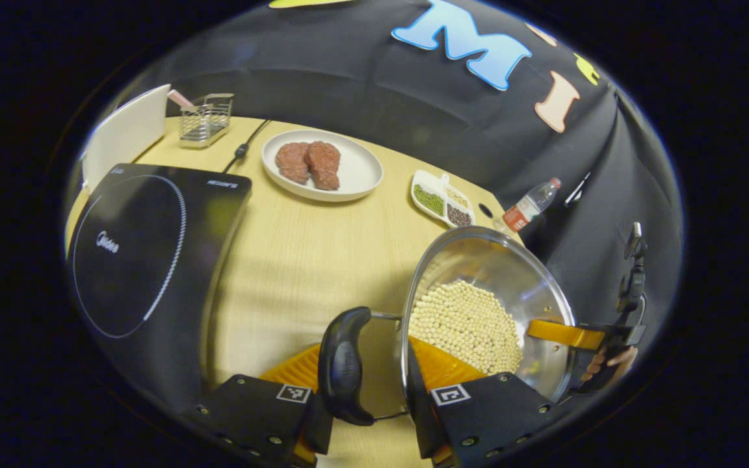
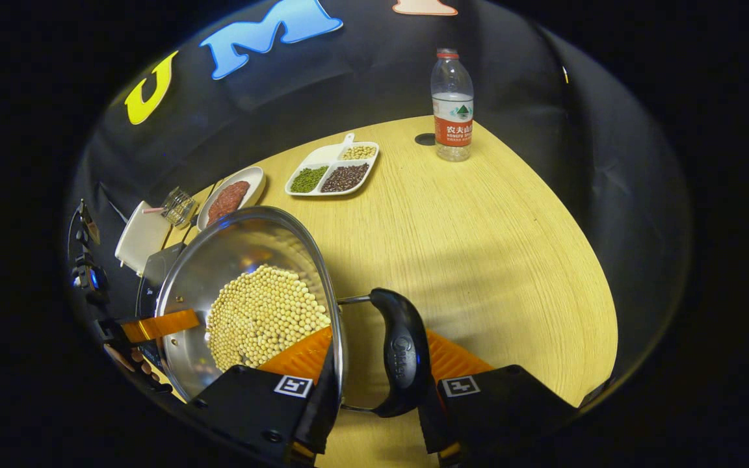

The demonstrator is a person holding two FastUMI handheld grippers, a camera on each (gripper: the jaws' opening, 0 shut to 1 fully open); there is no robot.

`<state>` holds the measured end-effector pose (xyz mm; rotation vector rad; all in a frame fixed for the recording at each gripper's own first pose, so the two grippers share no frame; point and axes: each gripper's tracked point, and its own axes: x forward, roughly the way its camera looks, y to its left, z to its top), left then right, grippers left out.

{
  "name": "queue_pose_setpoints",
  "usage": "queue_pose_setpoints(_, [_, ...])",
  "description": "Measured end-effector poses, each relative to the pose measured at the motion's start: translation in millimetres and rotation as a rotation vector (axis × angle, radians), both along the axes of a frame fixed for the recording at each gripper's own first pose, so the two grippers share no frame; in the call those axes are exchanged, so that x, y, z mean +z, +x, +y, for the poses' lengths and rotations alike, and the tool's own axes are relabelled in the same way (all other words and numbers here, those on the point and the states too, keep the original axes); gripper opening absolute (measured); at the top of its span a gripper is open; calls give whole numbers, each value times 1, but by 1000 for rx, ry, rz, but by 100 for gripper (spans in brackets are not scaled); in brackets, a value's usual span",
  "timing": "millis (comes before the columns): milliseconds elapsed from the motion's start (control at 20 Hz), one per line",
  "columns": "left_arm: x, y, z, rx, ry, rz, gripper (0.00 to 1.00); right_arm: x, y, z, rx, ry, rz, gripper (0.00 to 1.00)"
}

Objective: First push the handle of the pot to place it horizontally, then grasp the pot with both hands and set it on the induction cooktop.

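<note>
- Though not yet on the cooktop, grasp step judged to be in hand: pushing the handle level looks finished, lifting and carrying left to do.
- Left gripper placed around the pot's left handle, one finger outside the black grip, the other past the rim on the pot side.
- Right gripper placed the same way around the right handle, one finger over the rim, the other just outside the grip.
- Fingers of both set apart with handle and rim between them; cannot tell whether either pair is actually pressing.
- Pot near the front edge of the table, toward its right side, holding a heap of pale beans; cannot tell whether resting on the wood or already raised off it.
- Cooktop flat along the left edge of the table, well apart from the pot, with bare wood between them.
- Next move, as a judgement: close firmly on both handles, raise both sides evenly, carry leftward and lower onto the ring of the cooktop.
- Worth minding: keep it level so no beans roll out, and match the speed of both hands so neither handle slips free.
</note>
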<state>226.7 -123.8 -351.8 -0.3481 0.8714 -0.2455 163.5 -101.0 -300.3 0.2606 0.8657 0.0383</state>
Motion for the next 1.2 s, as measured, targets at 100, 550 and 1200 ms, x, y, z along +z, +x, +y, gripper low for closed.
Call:
queue_pose_setpoints(100, [12,-18,11,-3,1,-3,52,8,-19,12,6,3,4,55])
queue_pose_setpoints(550, [56,-90,65,-16,-7,-31,52,38,-95,64,-16,8,-5,55])
queue_pose_setpoints(1200, [79,-131,181,87,-9,-63,55,56,-108,170,71,25,-31,58])
